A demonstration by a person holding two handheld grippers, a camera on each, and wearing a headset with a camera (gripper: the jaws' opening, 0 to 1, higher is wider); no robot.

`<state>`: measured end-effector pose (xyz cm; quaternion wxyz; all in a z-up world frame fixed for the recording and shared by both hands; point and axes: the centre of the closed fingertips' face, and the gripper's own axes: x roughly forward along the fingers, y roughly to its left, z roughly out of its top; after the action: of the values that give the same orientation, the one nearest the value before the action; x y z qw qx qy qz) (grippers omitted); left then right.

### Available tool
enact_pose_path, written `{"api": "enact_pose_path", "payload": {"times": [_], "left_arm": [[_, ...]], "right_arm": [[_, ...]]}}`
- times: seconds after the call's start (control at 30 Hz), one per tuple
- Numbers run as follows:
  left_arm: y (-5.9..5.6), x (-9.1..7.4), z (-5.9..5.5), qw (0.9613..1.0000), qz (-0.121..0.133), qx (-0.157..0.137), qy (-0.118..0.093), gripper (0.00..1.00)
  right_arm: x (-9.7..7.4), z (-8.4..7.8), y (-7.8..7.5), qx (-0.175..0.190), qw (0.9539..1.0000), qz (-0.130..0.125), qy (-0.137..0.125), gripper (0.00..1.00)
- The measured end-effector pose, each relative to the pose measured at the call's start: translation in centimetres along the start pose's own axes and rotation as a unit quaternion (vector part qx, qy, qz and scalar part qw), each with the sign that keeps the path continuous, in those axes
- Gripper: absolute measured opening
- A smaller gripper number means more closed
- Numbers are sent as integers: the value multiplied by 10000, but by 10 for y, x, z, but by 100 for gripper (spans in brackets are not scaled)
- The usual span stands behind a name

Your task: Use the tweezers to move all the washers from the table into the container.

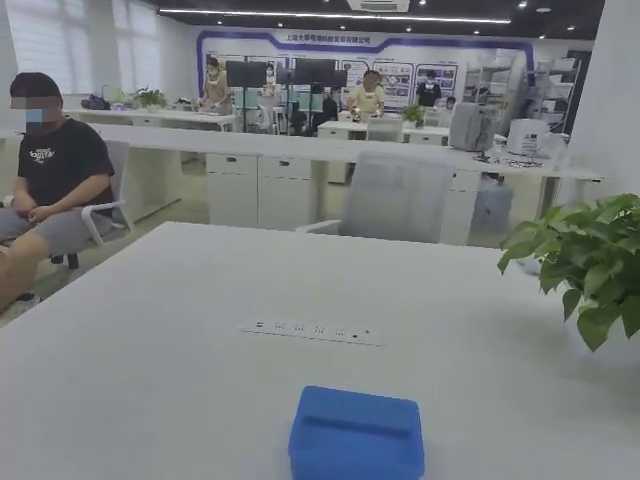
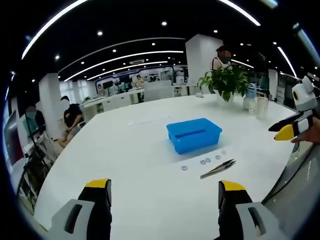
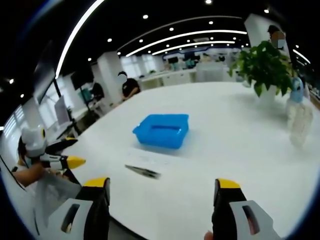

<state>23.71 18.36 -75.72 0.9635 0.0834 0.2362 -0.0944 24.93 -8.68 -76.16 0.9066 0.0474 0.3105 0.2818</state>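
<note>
A blue container point(image 1: 355, 435) sits on the white table point(image 1: 180, 340) at the near edge of the head view. In the left gripper view several small washers point(image 2: 202, 162) lie in a row in front of the container point(image 2: 194, 134), with the metal tweezers point(image 2: 218, 168) just beside them. My left gripper point(image 2: 165, 190) stands open and empty, well short of them. My right gripper point(image 3: 162, 187) is also open and empty, with the tweezers point(image 3: 142, 171) lying ahead and the container point(image 3: 161, 130) behind them. Each gripper shows in the other's view, the right gripper point(image 2: 290, 131) and the left gripper point(image 3: 62, 152).
A potted plant point(image 1: 590, 260) stands at the table's right side, with bottles point(image 2: 255, 102) near it. A socket strip point(image 1: 312, 330) is set into the tabletop beyond the container. A person point(image 1: 50, 190) sits at the left, others work farther back.
</note>
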Motion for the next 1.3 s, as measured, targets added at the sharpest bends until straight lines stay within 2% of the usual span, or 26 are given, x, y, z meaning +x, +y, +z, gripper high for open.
{"api": "enact_pose_path", "payload": {"times": [0.1,0.2,0.3,0.43,0.47,0.53,0.57,0.6,0.67,0.73,0.8,0.87,0.9,0.97,1.0,1.07,1.1,1.13,1.23,1.27,1.3], "left_arm": [[6,-1,1,9999,56,-120,-43,90],[12,-4,3,9996,195,-162,-104,91],[15,-5,6,9993,191,-242,-194,92],[11,-3,3,9996,-10,-288,-41,92],[6,-2,3,9993,-151,-331,39,90],[2,-2,4,9991,-261,-347,38,87],[-4,0,4,9986,-411,-315,78,87],[-14,2,3,9971,-701,-235,178,85],[-23,5,-5,9932,-1016,-135,555,75],[-32,11,-4,9886,-1325,126,706,61],[-40,17,1,9848,-1549,308,727,54],[-48,24,5,9811,-1769,298,726,48],[-49,28,6,9803,-1811,268,740,45],[-57,38,4,9739,-2095,314,813,39],[-59,46,2,9725,-2158,321,819,37],[-67,57,-5,9655,-2416,281,932,36],[-67,63,-5,9664,-2397,296,882,36],[-70,69,-5,9638,-2494,339,877,35],[-75,83,-4,9616,-2575,456,833,30],[-77,87,-4,9593,-2650,499,835,31],[-81,92,-9,9561,-2733,489,938,32]], "right_arm": [[3,-4,7,-124,9998,82,144,83],[4,-5,9,-278,9994,39,201,82],[5,-6,8,-324,9991,6,262,82],[6,-3,10,-305,9992,20,263,81],[7,-3,9,-296,9992,33,254,81],[7,-3,7,-302,9992,16,272,81],[7,-3,7,-296,9992,12,284,81],[7,-2,7,-287,9992,20,270,81],[7,1,5,-256,9994,38,210,81],[8,3,3,-195,9996,30,185,81],[10,3,1,-73,9998,25,205,80],[12,4,1,-3,9997,77,210,80],[13,4,1,-11,9997,79,210,80],[17,3,0,-38,9996,84,277,80],[19,3,0,-53,9995,88,305,80],[22,5,1,-79,9994,97,330,80],[23,7,1,-99,9993,110,332,80],[24,8,1,-125,9993,111,331,80],[30,12,0,-132,9991,168,359,80],[32,12,0,-108,9990,190,382,80],[33,12,0,-89,9990,206,390,80]]}}
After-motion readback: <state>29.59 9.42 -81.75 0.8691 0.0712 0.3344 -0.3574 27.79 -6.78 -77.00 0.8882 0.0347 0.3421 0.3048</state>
